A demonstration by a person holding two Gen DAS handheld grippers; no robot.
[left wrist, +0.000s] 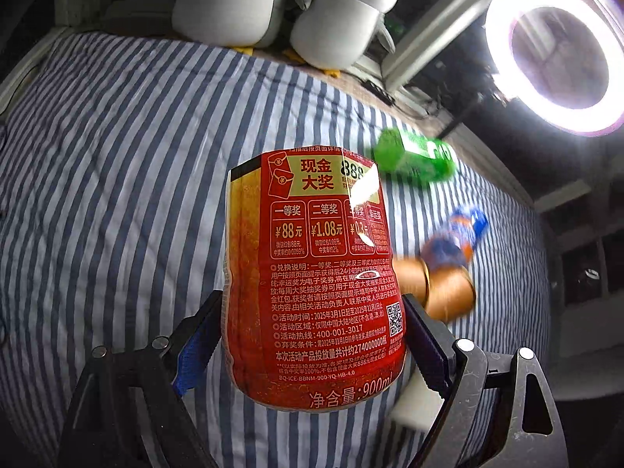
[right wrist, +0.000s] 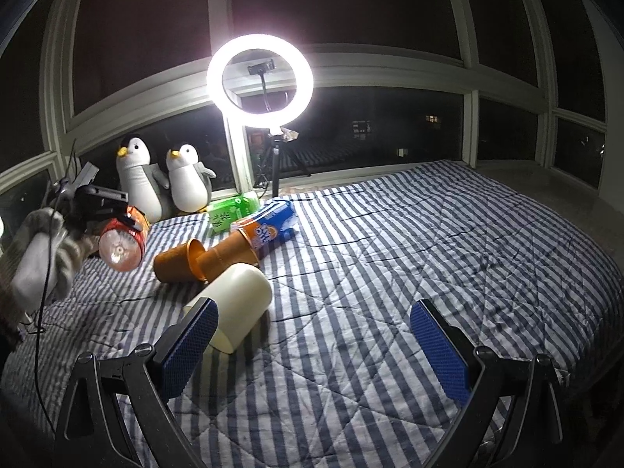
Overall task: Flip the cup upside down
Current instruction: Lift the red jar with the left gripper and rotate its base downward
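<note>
1. I am holding a red-labelled clear plastic bottle (left wrist: 312, 284) in my left gripper (left wrist: 312, 335), its blue-padded fingers (left wrist: 195, 347) pressing against the bottle's sides; the bottle is sitting clear above the blue-and-white striped quilt (left wrist: 117, 156).
2. In the right wrist view, that same bottle (right wrist: 123, 243) is hanging well off to my right gripper's left, its round end facing the camera.
3. My right gripper (right wrist: 314, 341) is hovering over the quilt (right wrist: 390, 253) with its jaws standing wide apart and nothing between them.
4. A cream plastic cup (right wrist: 238, 304) is lying on its side on the quilt just ahead of my right gripper's left finger (right wrist: 191, 347), which is overlapping it in view; I cannot tell whether they are touching.
5. Beyond the cream cup, two orange plastic cups (right wrist: 202, 259) are lying on their sides, one nested partly in the other, with an orange-and-blue bottle (right wrist: 269, 226) and a green package (right wrist: 232, 212) farther ahead.
6. Two plush penguins (right wrist: 167, 179) are sitting at the far left, and a glowing ring light (right wrist: 259, 78) is standing straight ahead by the window.
</note>
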